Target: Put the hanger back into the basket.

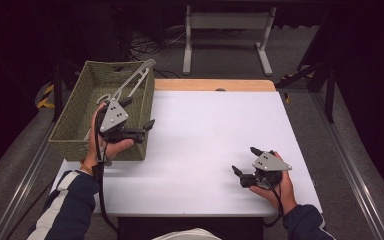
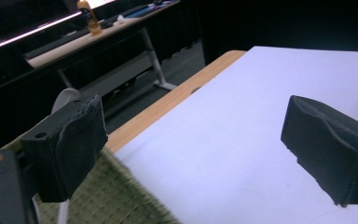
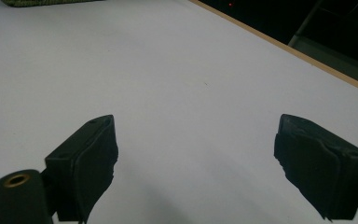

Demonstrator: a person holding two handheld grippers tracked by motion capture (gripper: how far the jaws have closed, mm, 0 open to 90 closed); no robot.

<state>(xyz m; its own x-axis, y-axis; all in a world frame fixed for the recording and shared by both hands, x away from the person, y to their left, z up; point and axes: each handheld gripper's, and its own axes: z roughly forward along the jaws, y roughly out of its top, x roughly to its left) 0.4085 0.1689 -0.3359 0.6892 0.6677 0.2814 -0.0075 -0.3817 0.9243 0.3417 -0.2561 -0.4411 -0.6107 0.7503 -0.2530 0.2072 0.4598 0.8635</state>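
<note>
A green woven basket point(image 1: 75, 95) stands on the left part of the white table point(image 1: 210, 135). Inside it a long metal tool like tongs point(image 1: 132, 80) leans with its tip on the far right corner of the rim. My left gripper point(image 1: 139, 114) hovers at the basket's right wall with its jaws wide apart and nothing between them. In the left gripper view the left gripper point(image 2: 193, 116) looks over the basket's weave point(image 2: 116, 196) and the table. My right gripper point(image 1: 245, 160) rests low at the table's front right, open and empty; the right gripper view shows it point(image 3: 196, 126) above bare table.
A wooden strip point(image 1: 215, 85) edges the table's far side. Beyond it stands a white metal frame point(image 1: 227, 30) on a grey floor. A bench with an orange bottle point(image 2: 87, 18) is farther off. The basket's corner point(image 3: 42, 2) shows at the top of the right gripper view.
</note>
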